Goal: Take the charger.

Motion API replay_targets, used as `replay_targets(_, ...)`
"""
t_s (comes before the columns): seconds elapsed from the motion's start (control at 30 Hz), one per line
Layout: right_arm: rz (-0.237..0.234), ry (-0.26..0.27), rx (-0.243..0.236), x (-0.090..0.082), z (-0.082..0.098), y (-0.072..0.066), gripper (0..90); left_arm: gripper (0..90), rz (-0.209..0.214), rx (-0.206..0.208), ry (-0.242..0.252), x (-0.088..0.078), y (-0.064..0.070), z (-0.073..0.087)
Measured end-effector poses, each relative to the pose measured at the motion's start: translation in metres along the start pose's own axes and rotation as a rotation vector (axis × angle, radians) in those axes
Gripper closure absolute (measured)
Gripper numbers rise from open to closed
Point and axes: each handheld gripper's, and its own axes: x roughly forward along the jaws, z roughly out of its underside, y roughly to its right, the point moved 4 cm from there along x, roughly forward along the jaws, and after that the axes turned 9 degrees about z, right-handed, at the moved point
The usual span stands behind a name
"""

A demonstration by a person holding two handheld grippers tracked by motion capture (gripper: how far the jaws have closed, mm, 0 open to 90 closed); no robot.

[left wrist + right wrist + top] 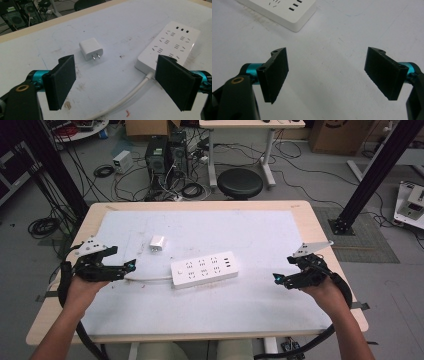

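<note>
Glossy white plastic power strip

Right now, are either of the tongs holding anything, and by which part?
Nothing is held. The left tongs and right tongs are both open over the table, clear of the power strip and charger plug.

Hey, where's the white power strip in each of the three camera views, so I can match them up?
High view: the power strip lies mid-table, between the two grippers.
Left gripper view: upper right, beyond the right-hand jaw, its cord running toward the bottom.
Right gripper view: one corner at the top left, above the left-hand jaw.
Shared landmark: the white mat under it, seen in all three views.
</note>
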Motion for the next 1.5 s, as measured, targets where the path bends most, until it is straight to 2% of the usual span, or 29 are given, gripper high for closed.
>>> replay_targets(0.23, 0.008, -0.004, 0.000, 0.003, -0.004, 0.004, 19.7, 17.1, -0.006, -0.050, 0.008, 0.006, -0.006, 0.000)
replay_targets(0.33, 0.016, 0.000, 0.006, 0.001, -0.007, 0.002, 19.7, 17.1, -0.027, -0.094, 0.028, 0.010, -0.007, -0.003)
replay_targets(0.4, 0.016, 0.006, -0.002, 0.000, -0.008, 0.000, 19.8, 17.1, -0.045, -0.118, 0.034, 0.015, -0.008, -0.005)
replay_targets(0.6, 0.024, 0.003, -0.009, 0.003, -0.009, -0.003, 19.7, 17.1, -0.091, -0.153, 0.021, 0.034, -0.010, -0.013)
replay_targets(0.63, 0.023, -0.003, -0.002, 0.003, -0.009, -0.003, 19.7, 17.1, -0.099, -0.172, 0.022, 0.039, -0.012, -0.017)
replay_targets(0.77, 0.027, -0.007, 0.000, 0.005, -0.011, -0.003, 19.7, 17.1, -0.092, -0.201, 0.024, 0.047, -0.017, -0.022)
replay_targets(0.8, 0.026, -0.005, -0.004, 0.005, -0.012, -0.004, 19.7, 17.1, -0.106, -0.216, 0.009, 0.055, -0.022, -0.023)
replay_targets(0.87, 0.028, -0.003, -0.003, 0.004, -0.013, -0.004, 19.7, 17.1, -0.115, -0.222, 0.006, 0.059, -0.024, -0.024)
replay_targets(0.93, 0.028, -0.003, -0.005, 0.004, -0.012, -0.004, 19.8, 17.1, -0.135, -0.231, -0.008, 0.071, -0.028, -0.027)
replay_targets(1.03, 0.029, -0.004, -0.006, 0.004, -0.012, -0.004, 19.8, 17.1, -0.138, -0.226, -0.017, 0.075, -0.029, -0.028)
replay_targets(1.07, 0.031, -0.005, -0.006, 0.004, -0.012, -0.003, 19.8, 17.1, -0.140, -0.230, -0.043, 0.089, -0.032, -0.033)
replay_targets(1.13, 0.034, -0.005, 0.000, 0.005, -0.012, -0.002, 19.7, 17.1, -0.132, -0.234, -0.051, 0.096, -0.034, -0.035)
replay_targets(1.2, 0.033, -0.004, -0.001, 0.005, -0.012, -0.002, 19.8, 17.1, -0.155, -0.246, -0.078, 0.103, -0.039, -0.035)
replay_targets(1.23, 0.032, -0.005, 0.001, 0.005, -0.012, -0.003, 19.7, 17.1, -0.157, -0.254, -0.075, 0.107, -0.040, -0.036)
replay_targets(1.43, 0.029, -0.008, 0.000, 0.007, -0.011, -0.003, 19.8, 17.1, -0.172, -0.256, -0.121, 0.123, -0.049, -0.034)
replay_targets(1.5, 0.029, -0.006, 0.000, 0.008, -0.011, -0.001, 19.8, 17.1, -0.189, -0.273, -0.142, 0.132, -0.056, -0.029)
